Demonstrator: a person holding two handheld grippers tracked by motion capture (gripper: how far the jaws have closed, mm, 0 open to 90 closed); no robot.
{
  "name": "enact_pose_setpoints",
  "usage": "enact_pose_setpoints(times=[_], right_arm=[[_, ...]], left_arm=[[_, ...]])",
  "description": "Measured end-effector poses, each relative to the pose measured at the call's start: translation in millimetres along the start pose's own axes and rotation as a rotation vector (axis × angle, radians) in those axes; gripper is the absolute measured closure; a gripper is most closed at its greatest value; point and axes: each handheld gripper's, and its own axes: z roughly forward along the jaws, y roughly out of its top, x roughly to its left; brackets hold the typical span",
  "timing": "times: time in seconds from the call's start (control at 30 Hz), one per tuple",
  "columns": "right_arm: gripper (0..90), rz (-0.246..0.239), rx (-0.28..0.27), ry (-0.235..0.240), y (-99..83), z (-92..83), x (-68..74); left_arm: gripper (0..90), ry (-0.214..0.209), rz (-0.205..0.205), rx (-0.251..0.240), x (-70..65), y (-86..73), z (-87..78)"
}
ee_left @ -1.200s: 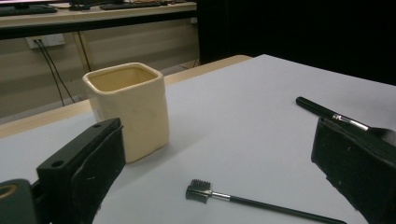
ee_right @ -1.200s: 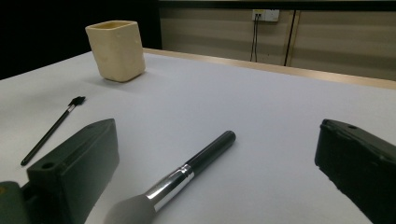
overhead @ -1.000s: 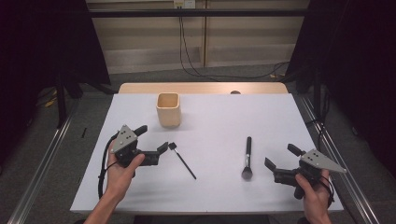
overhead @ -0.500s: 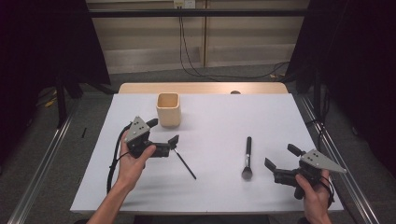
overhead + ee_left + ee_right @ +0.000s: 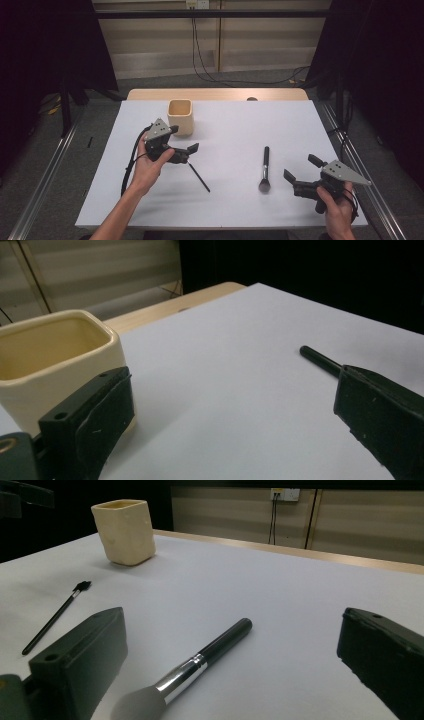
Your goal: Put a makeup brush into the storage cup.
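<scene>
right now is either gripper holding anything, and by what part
Nothing is held. The left gripper is open near the thin brush, beside the cup. The right gripper is open by the big brush.

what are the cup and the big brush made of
Cup: likely glazed ceramic, judging by its cream colour, thick rounded rim and soft sheen. Big brush: glossy black handle, perhaps plastic or lacquered wood, a shiny metal-looking ferrule and soft grey bristles.
</scene>
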Motion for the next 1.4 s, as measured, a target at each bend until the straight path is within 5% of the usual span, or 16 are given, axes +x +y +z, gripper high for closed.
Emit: enact_pose_setpoints(times=[0.23,0.47,0.6,0.8,0.97,1.13,1.4], right_arm=[[0.0,-0.001,0.002,0.001,0.0,0.0,0.0],[0.0,-0.002,0.003,0.001,-0.1,-0.2,-0.1],[0.0,-0.003,0.005,0.002,-0.2,0.0,-0.1],[0.0,-0.003,0.006,0.002,-0.3,0.2,-0.3],[0.0,-0.003,0.007,0.003,-0.3,0.1,-0.3],[0.0,-0.002,0.007,0.001,-0.5,0.2,-1.0],[0.0,-0.003,0.009,0.001,-0.7,0.0,-1.1]], left_arm=[[2.6,-0.032,0.028,0.054,0.3,7.1,5.9],[2.7,-0.04,0.122,0.153,-2.9,11.9,11.7],[2.7,-0.061,0.112,0.198,-1.0,13.6,13.4],[3.3,-0.053,0.158,0.234,0.8,15.5,16.5],[3.3,-0.064,0.216,0.344,2.9,15.9,20.2],[5.7,-0.106,0.227,0.423,6.4,17.6,22.0],[5.4,-0.118,0.237,0.505,5.1,16.5,27.8]])
